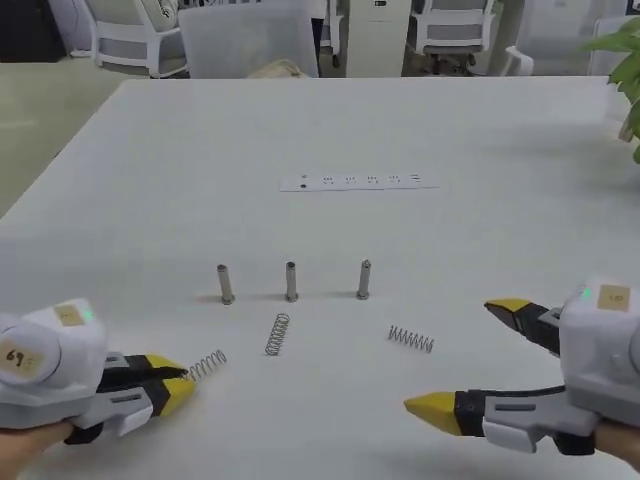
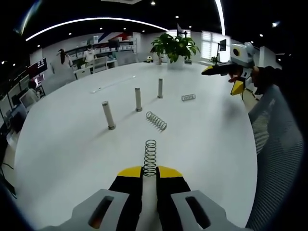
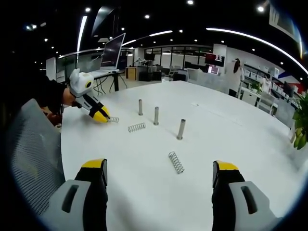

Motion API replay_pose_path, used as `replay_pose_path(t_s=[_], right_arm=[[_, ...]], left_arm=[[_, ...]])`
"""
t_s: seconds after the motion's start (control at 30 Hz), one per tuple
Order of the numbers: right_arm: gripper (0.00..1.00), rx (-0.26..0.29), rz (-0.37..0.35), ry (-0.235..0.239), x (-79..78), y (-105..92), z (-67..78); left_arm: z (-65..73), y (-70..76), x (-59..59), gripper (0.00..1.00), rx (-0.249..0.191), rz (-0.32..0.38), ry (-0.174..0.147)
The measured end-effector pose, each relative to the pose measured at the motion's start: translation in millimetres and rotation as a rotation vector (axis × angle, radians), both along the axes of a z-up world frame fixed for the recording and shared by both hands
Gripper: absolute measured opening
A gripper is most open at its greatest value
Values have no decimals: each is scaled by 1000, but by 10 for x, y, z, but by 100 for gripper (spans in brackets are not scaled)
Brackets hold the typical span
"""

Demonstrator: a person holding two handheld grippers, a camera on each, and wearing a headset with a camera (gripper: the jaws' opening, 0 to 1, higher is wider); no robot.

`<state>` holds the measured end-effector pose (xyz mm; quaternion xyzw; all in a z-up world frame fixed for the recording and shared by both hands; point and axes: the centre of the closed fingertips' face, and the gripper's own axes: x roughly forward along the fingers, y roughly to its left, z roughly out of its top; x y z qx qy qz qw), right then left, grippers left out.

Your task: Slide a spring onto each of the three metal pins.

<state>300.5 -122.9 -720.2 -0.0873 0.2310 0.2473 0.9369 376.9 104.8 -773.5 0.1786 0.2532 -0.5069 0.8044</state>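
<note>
Three upright metal pins (image 1: pixel 225 284) (image 1: pixel 291 281) (image 1: pixel 364 280) stand in a row on the white table (image 1: pixel 450 140); all three are bare. My left gripper (image 1: pixel 180 380) (image 2: pixel 149 172) lies low at the near left, shut on the end of a spring (image 1: pixel 208 364) (image 2: pixel 150 156) that points toward the left pin (image 2: pixel 108 115). A second spring (image 1: pixel 277 334) (image 2: pixel 156 121) lies loose in front of the middle pin. A third spring (image 1: pixel 411 339) (image 3: pixel 176 162) lies right of it. My right gripper (image 1: pixel 470 355) (image 3: pixel 160 166) is open, short of this spring.
A white power strip (image 1: pixel 358 181) lies flat behind the pins. A green plant (image 1: pixel 625 60) stands at the far right corner. Office chairs (image 1: pixel 130 35) stand beyond the table's far edge.
</note>
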Motion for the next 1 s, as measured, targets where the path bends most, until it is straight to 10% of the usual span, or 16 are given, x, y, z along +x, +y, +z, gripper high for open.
replay_pose_path(t_s=[1.0], right_arm=[[86, -10, 107, -27, 213, 218, 169]], left_arm=[[369, -470, -146, 2, -76, -128, -64]])
